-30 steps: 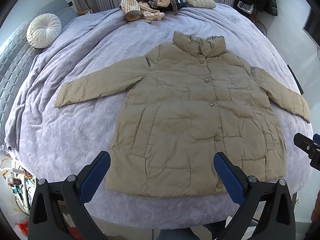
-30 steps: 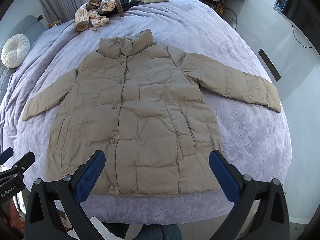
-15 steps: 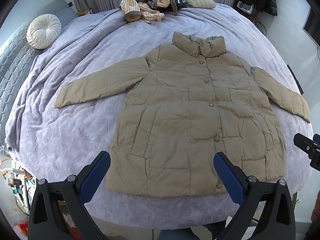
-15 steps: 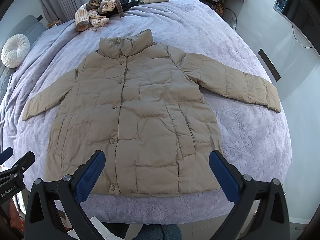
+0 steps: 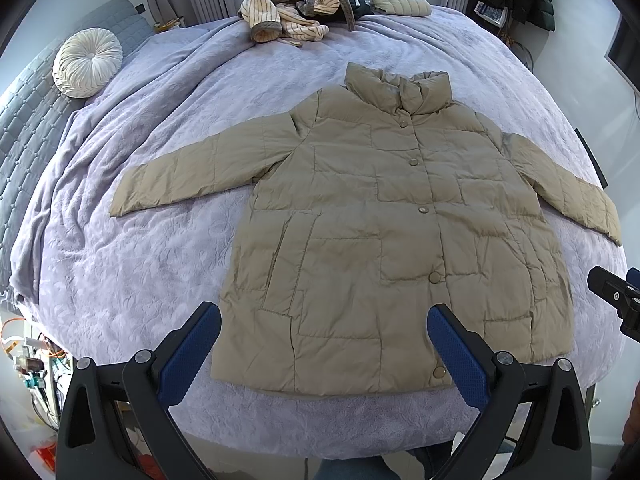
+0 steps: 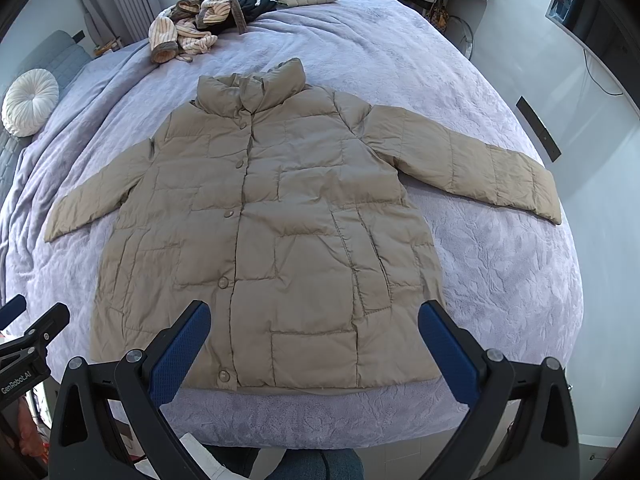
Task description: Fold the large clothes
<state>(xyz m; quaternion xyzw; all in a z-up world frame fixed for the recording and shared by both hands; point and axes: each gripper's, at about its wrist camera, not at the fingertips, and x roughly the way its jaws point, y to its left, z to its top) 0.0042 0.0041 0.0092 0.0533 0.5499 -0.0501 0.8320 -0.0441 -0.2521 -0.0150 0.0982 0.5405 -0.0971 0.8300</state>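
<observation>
A tan quilted puffer coat (image 5: 380, 232) lies flat and buttoned on the lavender bed, front up, collar at the far end, both sleeves spread out to the sides. It also shows in the right wrist view (image 6: 272, 232). My left gripper (image 5: 324, 344) is open and empty, held above the coat's hem near the bed's front edge. My right gripper (image 6: 314, 344) is open and empty, also above the hem. The right gripper's body shows at the right edge of the left wrist view (image 5: 616, 296).
The lavender bedspread (image 5: 140, 264) covers the bed. A pile of striped clothes (image 5: 288, 24) and a folded pale jacket (image 5: 400, 0) lie at the far end. A round white cushion (image 5: 86, 62) sits far left. A wall runs along the right (image 6: 600, 160).
</observation>
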